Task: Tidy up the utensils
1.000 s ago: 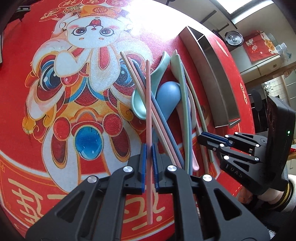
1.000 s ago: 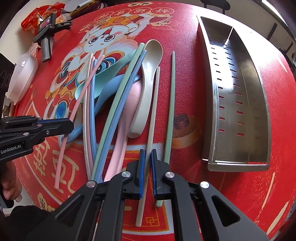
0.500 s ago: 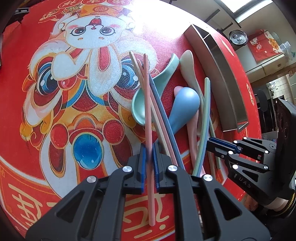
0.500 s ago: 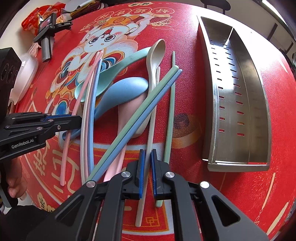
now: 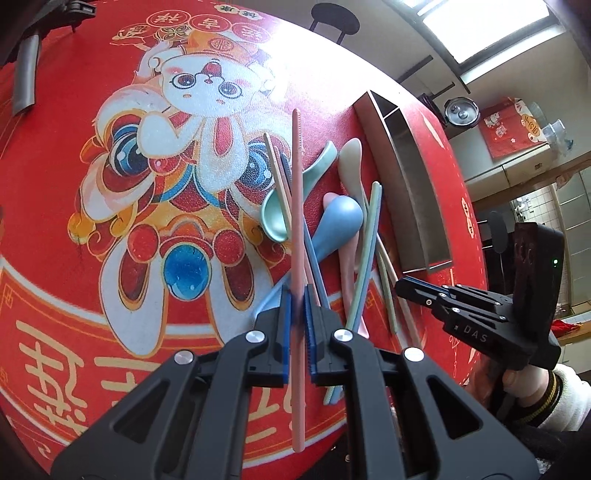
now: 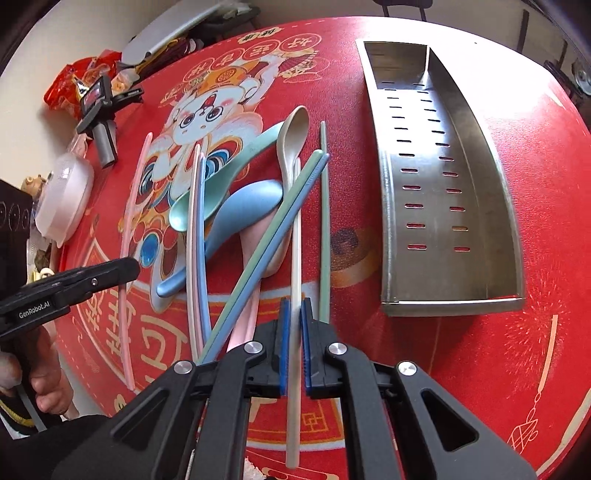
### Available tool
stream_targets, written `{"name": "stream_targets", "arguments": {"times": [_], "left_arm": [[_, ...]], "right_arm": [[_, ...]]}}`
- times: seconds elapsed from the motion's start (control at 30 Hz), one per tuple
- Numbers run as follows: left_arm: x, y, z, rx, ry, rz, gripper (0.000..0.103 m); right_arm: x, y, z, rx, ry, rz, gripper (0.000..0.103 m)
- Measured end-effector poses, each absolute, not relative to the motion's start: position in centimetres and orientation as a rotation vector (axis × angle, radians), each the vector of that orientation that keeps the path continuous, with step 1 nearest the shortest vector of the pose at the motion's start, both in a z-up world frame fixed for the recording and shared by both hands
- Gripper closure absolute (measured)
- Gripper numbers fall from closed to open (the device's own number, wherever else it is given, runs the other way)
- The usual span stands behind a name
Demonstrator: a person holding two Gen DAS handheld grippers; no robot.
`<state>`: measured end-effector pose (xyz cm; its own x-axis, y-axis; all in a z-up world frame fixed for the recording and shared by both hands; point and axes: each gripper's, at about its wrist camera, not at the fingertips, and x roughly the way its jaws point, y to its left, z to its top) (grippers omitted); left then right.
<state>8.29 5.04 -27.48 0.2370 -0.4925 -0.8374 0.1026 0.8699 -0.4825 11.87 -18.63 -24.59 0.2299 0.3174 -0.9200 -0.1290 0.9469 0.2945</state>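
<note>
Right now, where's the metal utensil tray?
In the right wrist view the metal utensil tray lies empty on the red mat's right side, apart from the green chopstick at the pile's edge.

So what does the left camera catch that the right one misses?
Only the left: the pot on a far counter and a skylight. Only the right: the tray's slotted inside, a white lidded dish and a snack bag. Both: the spoon and chopstick pile, the left tongs shut on a pink chopstick, the right tongs on a cream one.
</note>
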Motion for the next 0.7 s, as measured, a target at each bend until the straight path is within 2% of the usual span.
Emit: {"name": "stream_targets", "arguments": {"times": [0.7], "left_arm": [[6.6, 2.9, -27.1, -0.342, 1.270, -0.472, 0.092]], "right_arm": [[9.6, -22.8, -20.7, 0.283, 1.203, 0.241, 0.097]]}}
